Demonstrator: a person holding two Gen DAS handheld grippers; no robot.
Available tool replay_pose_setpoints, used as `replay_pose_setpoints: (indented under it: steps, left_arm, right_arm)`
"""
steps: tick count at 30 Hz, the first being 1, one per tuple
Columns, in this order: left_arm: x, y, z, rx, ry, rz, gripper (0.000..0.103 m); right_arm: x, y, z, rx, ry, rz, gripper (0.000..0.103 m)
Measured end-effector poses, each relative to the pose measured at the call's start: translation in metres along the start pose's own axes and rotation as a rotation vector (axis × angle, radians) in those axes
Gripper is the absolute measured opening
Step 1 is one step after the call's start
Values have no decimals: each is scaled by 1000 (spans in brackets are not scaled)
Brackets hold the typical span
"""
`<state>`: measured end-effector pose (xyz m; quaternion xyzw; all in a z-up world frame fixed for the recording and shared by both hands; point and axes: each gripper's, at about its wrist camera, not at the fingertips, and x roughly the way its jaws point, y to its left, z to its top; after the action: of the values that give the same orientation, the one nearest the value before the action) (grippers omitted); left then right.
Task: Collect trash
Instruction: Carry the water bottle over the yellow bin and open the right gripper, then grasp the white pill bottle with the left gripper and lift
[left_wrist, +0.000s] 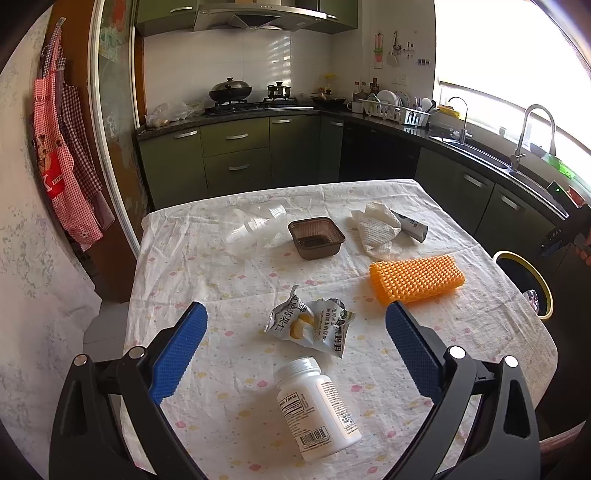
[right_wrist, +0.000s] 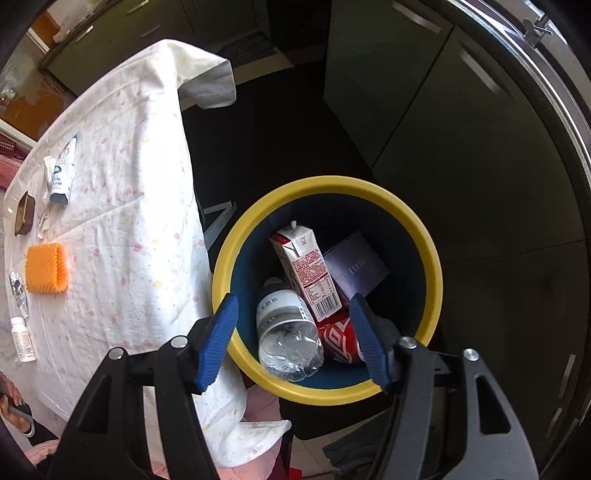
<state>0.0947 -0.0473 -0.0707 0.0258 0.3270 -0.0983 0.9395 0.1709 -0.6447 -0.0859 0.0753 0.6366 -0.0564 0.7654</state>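
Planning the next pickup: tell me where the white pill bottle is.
In the left wrist view, the white pill bottle lies on its side on the table's near edge, just below the crumpled snack wrapper.

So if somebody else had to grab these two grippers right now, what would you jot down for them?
Left gripper: open, empty, above the table.
Right gripper: open, nothing between its pads, pointing down over the yellow-rimmed bin beside the table.
In the bin: milk carton, water bottle, red can, purple box.
On the table: pill bottle, snack wrapper, orange mesh sleeve, brown tray, paper napkin, small tube, clear plastic bottle.
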Motion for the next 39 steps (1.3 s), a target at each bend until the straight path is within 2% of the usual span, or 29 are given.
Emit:
replay_pose_setpoints:
  steps: [8,11,15,17,20,25,28,32,39]
  left_arm:
    - [9,-8,-8,57,47,-41,96]
    - [17,-12,-10,95,72,-55,96]
    - [38,-14,-10,130,151,-91,96]
    - [50,-9,-12,101,222,-102,96]
    - [56,-1,-19,10,305,-162,96]
    - [57,-1,-35,-44,377,-77,96]
    - [60,3,-40,-115,402,-61,95]
    - [64,5,-43,-153,412,10,89]
    - [63,0,-43,-163,416,48,81]
  right_arm:
    - [-30,26,-55,-25,-157,129,61]
    - [-30,47,-75,-65,-180,174,63]
    - [-28,74,-88,-132,-187,231,64]
    - [-27,86,-93,-162,-179,242,64]
    - [-24,100,-96,-203,-167,247,64]
    - [-24,118,-95,-254,-176,283,66]
    - [-23,128,-95,-287,-179,304,66]
    - [-20,135,-94,-313,-170,328,68]
    - [-17,135,-95,-324,-161,333,68]
